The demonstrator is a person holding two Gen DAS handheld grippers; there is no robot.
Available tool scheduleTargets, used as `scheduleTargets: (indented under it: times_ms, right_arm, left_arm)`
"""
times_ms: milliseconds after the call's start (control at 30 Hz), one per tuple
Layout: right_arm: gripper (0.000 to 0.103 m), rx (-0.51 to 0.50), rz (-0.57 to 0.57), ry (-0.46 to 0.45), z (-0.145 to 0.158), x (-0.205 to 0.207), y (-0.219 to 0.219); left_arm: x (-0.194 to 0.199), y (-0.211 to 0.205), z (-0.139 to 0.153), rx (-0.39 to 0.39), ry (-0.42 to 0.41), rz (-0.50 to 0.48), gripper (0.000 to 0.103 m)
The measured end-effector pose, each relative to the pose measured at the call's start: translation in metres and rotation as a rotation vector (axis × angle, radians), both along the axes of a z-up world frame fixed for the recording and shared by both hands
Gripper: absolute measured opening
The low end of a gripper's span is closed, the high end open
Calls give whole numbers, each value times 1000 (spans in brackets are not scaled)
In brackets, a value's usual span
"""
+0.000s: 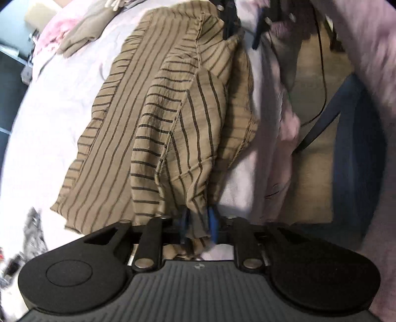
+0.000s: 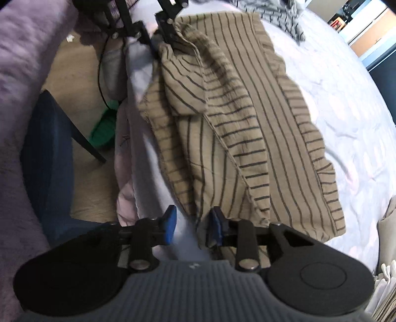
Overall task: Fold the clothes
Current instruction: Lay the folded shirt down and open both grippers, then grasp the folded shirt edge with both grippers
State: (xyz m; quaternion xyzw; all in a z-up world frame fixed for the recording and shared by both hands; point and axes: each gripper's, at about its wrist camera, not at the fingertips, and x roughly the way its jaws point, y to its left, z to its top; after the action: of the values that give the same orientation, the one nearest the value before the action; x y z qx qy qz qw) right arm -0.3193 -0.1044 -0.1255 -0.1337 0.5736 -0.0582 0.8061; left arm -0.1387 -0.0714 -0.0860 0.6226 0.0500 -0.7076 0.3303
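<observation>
Already the tan striped garment (image 1: 173, 104) lies spread on the bed (image 1: 49, 104), along the edge nearest the floor, with one side drawn up into a loose, rumpled flap over the flatter body of the cloth. Judging by that, the fold is somewhere in its early or middle part: a flap has been raised but not laid smooth, and the hem and outer edges ripple. The left hand-held gripper (image 1: 198, 225) is clenched on a bunched corner of the garment, cloth pinched between its blue pads (image 1: 212, 223) and trailing out below them. The right hand-held gripper (image 2: 191, 223) stands with its jaws parted; a strip of striped cloth rests against the right-side pad (image 2: 214, 224), while the other pad is clear of it, so it looks released rather than gripping (whether it is about to take hold, I cannot say). Seen from the left wrist camera, that right gripper sits at the far end of the same raised flap. At the far corner of the bed a plain greyish-brown cloth (image 1: 84, 32) lies in a flat, possibly folded shape, and a grey patterned item (image 2: 282, 14) lies bunched near another edge, apparently unfolded. What remains, I judge, is to carry the flap across, flatten it, and make the further folds.
</observation>
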Motion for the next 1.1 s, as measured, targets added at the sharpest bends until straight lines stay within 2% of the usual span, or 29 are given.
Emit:
scheduleTargets:
  times_ms: [133,167,233,333,367,400,500,633,700,767,933,1100]
  right_arm:
    - [41,46,-63,-66,24,-8,-2]
    - [47,66,-85,-88,30,-8,-3]
    - [49,102,-140,-139,45,-15,-7]
    - [41,130,-242,-222,61,-23,-16]
    - [30,131,-287,-244,65,-24,-23]
    - [23,130,-334,-258,66,-25,-29]
    - [18,110,-458,-290,70,-26,-49]
    - [18,115,-552,-352,74,-27,-79]
    - [15,129,-584,-378,72,-19,-92]
    - [14,134,-614,-386,70,-12,-102]
    - [12,167,-701,-374,44,5,-129]
    - [8,194,-769,-329,21,4,-147]
  left_arm:
    - [5,-2,29,-3,100,78,23]
    - [8,-2,37,-3,129,95,24]
    - [16,-1,52,-7,203,123,28]
    - [27,-7,68,-27,296,181,29]
    - [30,-11,70,-38,311,209,29]
    - [32,-14,72,-50,320,236,29]
    - [41,-27,75,-66,342,309,29]
    - [54,-49,81,-83,388,406,29]
    - [61,-65,79,-93,397,481,23]
    - [66,-81,71,-107,370,545,15]
    - [78,-105,47,-103,350,678,10]
    - [96,-116,21,-17,366,798,6]
